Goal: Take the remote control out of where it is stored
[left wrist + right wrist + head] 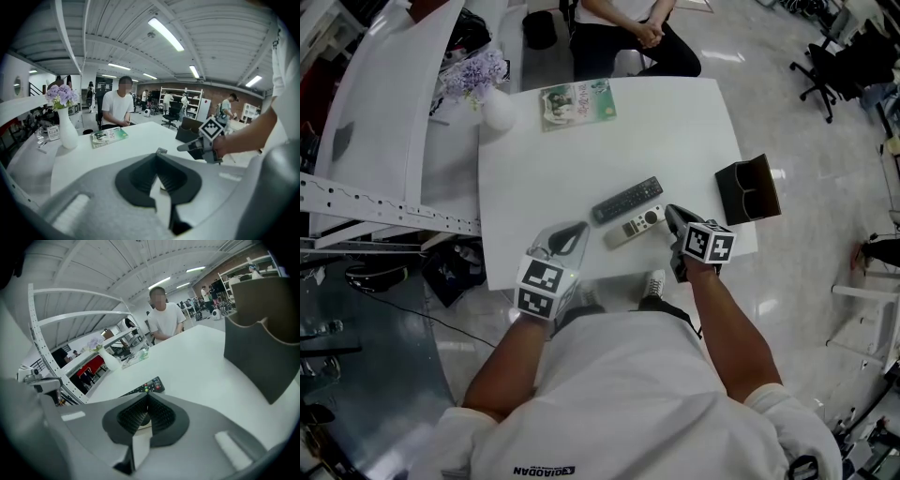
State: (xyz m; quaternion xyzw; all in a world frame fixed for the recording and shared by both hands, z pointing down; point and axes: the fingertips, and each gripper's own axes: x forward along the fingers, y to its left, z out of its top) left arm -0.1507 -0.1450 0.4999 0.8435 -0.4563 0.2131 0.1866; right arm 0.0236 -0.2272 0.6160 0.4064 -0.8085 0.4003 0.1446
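Two remotes lie side by side on the white table [675,131]: a black remote [626,200] and, nearer me, a white remote [636,227]. Both are outside the black holder [748,188], which stands at the table's right edge. My right gripper [669,212] hovers just right of the white remote's end, shut, with nothing between its pads. In the right gripper view its tips [146,396] meet and the black remote [145,387] shows beyond them. My left gripper [575,228] is left of the remotes, its jaws [159,152] together and empty.
A white vase with purple flowers [487,94] and a green booklet [577,102] are at the table's far side. A person [623,33] sits beyond that edge. A long white counter [384,112] runs along the left. Office chairs [825,66] stand far right.
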